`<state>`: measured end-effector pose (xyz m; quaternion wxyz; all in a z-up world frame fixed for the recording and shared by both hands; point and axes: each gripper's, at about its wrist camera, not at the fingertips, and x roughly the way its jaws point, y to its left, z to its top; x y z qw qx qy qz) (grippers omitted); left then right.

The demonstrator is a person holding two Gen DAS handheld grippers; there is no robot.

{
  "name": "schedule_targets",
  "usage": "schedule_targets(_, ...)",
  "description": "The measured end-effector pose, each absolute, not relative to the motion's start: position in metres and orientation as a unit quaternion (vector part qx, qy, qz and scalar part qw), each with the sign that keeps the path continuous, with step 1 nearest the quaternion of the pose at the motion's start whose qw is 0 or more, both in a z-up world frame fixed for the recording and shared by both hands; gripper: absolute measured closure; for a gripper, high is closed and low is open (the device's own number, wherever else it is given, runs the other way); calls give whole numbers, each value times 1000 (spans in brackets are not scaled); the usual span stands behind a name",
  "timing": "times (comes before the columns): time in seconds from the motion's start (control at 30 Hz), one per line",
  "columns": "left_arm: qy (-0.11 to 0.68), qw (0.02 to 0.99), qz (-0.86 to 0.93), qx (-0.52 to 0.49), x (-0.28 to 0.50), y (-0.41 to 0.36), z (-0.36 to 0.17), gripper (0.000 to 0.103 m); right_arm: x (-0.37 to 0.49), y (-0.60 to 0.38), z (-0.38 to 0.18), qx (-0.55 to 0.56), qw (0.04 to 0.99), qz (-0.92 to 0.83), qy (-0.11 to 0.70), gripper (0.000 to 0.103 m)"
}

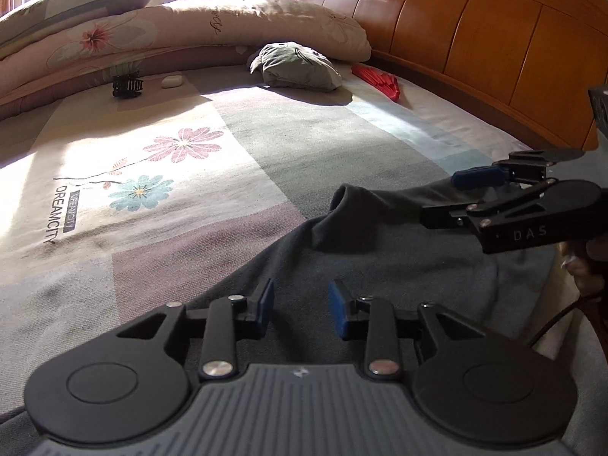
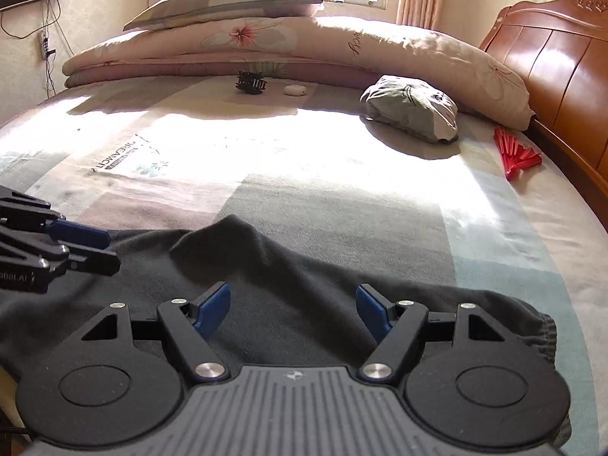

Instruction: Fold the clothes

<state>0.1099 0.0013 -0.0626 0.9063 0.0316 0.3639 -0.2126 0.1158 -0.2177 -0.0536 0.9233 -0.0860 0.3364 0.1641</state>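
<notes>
A dark grey garment lies spread over the near part of the bed, with one fold standing up in a ridge and a ribbed cuff at the right. My left gripper hovers over the cloth; its blue pads stand apart with nothing between them. It also shows at the left edge of the right wrist view. My right gripper is open wide above the garment and holds nothing. In the left wrist view it comes in from the right, near the raised fold.
A bundled grey garment, a red folding fan, a black hair claw and a small white case lie farther up the flowered sheet. A folded quilt with a pillow runs along the back. A wooden headboard stands at the right.
</notes>
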Motion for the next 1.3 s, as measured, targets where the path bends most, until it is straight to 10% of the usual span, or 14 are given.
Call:
schedule_targets(0.9, 353, 909, -223, -17, 128, 28, -77, 62, 211, -184, -84, -82, 923, 118, 357, 13)
schedule_targets(1.3, 349, 880, -321, -38, 129, 0, -67, 59, 123, -256, -59, 3, 911, 190, 365, 13)
